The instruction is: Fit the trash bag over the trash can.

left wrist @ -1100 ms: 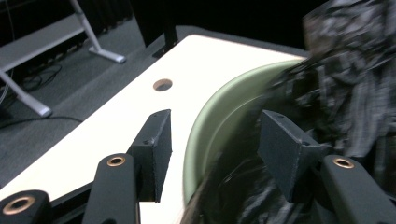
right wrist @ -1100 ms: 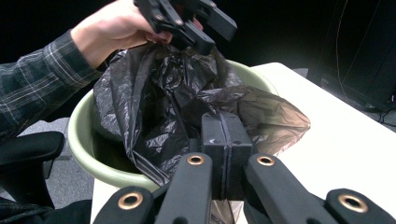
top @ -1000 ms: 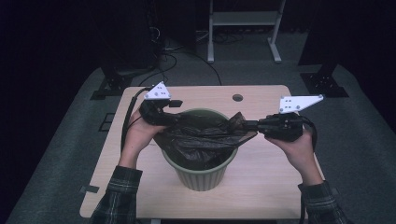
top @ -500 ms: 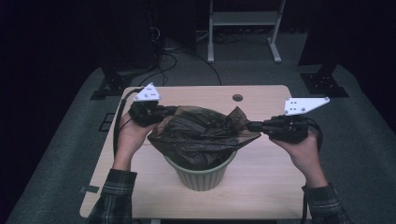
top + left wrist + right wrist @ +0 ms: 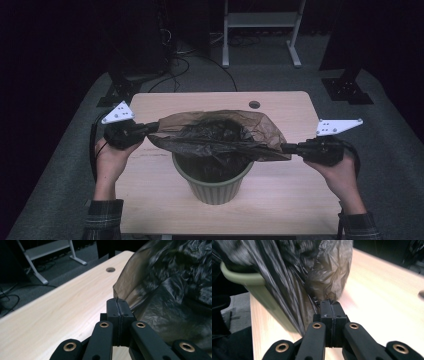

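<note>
Between the two sets of fingers, the dark plastic bag [image 5: 220, 137] now stretches wide and taut above the green bin [image 5: 212, 177]; a second ago its mouth sat bunched close over the rim, both hands having since drawn apart. The left gripper [image 5: 150, 127] has closed within that second and now pinches the bag's left edge, fingers [image 5: 113, 312] pressed together on the film, while the right gripper [image 5: 286, 148] pinches the opposite edge in the same manner. Judgement: the mouth looks open enough to fold over the rim on the counter [image 5: 300, 190], though neither edge is yet seated.
</note>
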